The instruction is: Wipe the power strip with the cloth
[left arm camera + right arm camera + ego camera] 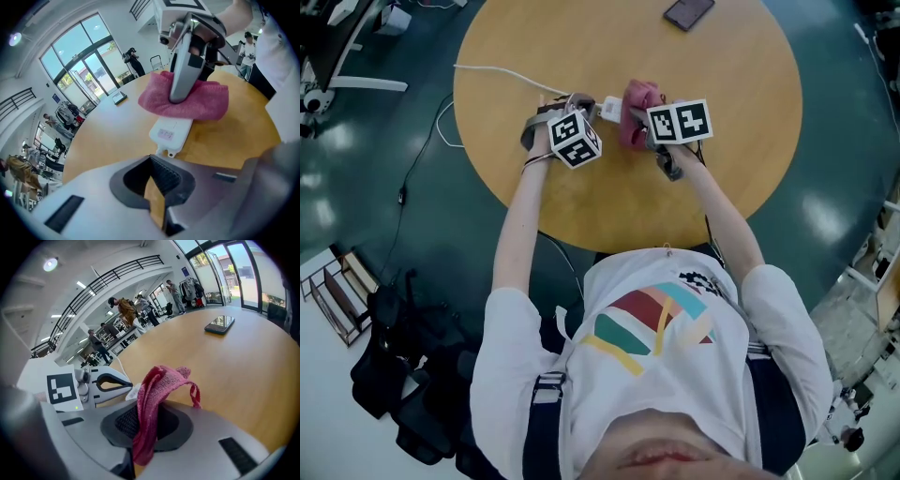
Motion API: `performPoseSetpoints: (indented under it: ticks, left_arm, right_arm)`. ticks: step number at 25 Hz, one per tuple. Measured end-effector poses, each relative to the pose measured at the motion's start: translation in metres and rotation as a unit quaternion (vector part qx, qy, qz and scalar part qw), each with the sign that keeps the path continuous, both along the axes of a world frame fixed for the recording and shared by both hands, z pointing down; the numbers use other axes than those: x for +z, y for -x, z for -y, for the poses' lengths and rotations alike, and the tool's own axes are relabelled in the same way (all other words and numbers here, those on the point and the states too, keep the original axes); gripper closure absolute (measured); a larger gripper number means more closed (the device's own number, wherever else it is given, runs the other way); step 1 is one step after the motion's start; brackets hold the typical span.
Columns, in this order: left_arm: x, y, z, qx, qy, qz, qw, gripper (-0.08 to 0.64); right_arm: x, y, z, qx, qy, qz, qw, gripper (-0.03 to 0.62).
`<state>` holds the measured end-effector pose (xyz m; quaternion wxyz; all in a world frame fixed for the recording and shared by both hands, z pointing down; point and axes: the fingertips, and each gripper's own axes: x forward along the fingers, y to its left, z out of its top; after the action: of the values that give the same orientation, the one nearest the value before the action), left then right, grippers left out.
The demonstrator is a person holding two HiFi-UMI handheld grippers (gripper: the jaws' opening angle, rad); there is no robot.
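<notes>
A white power strip [609,109] lies on the round wooden table [722,159]; its white cable [502,74] runs off to the left. A pink cloth [637,101] is draped over the strip's right part. My right gripper [645,131] is shut on the cloth and holds it down on the strip. In the right gripper view the cloth [150,404] hangs folded between the jaws. My left gripper [574,101] is shut at the strip's cable end. In the left gripper view the strip [171,133] lies just past the jaws, which show nothing between them, and the cloth [197,103] covers its far half.
A dark phone [688,11] lies at the table's far edge, also seen as the phone [219,324] beyond the cloth. A black bag [403,375] and a rack [337,291] sit on the floor at the left. Several people stand in the hall behind.
</notes>
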<state>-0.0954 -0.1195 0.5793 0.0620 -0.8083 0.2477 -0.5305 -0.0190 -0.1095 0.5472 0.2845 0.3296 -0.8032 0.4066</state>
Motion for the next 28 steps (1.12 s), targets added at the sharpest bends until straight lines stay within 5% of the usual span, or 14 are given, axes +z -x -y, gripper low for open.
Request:
performPoseSetpoints:
  ticks: [11, 18, 21, 24, 28]
  left_arm:
    - [-0.002, -0.001, 0.001, -0.012, 0.004, 0.005, 0.9999, 0.518]
    - [-0.001, -0.003, 0.007, -0.025, 0.006, 0.006, 0.9997, 0.518]
    - [-0.001, -0.004, 0.008, -0.023, 0.006, 0.005, 0.9997, 0.518]
    - [-0.002, -0.005, 0.008, -0.028, 0.010, 0.002, 0.9996, 0.518]
    - [0.000, -0.004, 0.010, -0.037, 0.015, -0.002, 0.9992, 0.518]
  right_arm:
    - [0.007, -0.115, -0.042, 0.089, 0.018, -0.003, 0.996, 0.553]
    - [0.031, -0.132, -0.055, 0.112, 0.040, -0.011, 0.993, 0.553]
    - [0.020, -0.134, -0.046, 0.117, 0.013, 0.027, 0.993, 0.552]
    - [-0.001, -0.131, -0.022, 0.061, -0.040, 0.058, 0.996, 0.553]
    - [-0.024, -0.101, 0.019, -0.111, -0.113, 0.032, 0.987, 0.553]
